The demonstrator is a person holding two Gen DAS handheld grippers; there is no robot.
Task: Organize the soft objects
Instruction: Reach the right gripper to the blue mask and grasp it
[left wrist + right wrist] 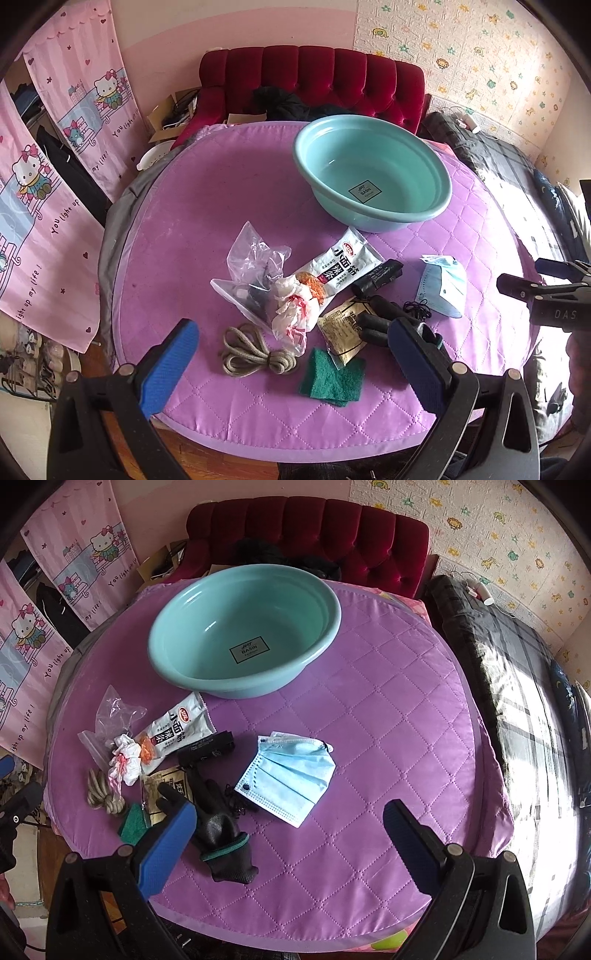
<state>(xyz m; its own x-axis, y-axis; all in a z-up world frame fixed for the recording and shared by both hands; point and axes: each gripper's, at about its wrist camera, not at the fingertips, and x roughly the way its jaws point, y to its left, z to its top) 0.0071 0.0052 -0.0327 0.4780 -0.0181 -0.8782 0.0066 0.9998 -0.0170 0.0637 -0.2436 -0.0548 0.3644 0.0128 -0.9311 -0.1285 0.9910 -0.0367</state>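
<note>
While both grippers gape: glove (218,827) beside mask (288,775), basin (177,664) behind.

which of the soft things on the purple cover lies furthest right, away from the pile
The blue face mask. It lies apart to the right of the black glove; the rope, green scouring pad and bags cluster further left.

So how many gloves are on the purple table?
1 that I can see: a black glove with a green cuff band, lying left of the blue face mask. Another might hide under the pile.
</note>
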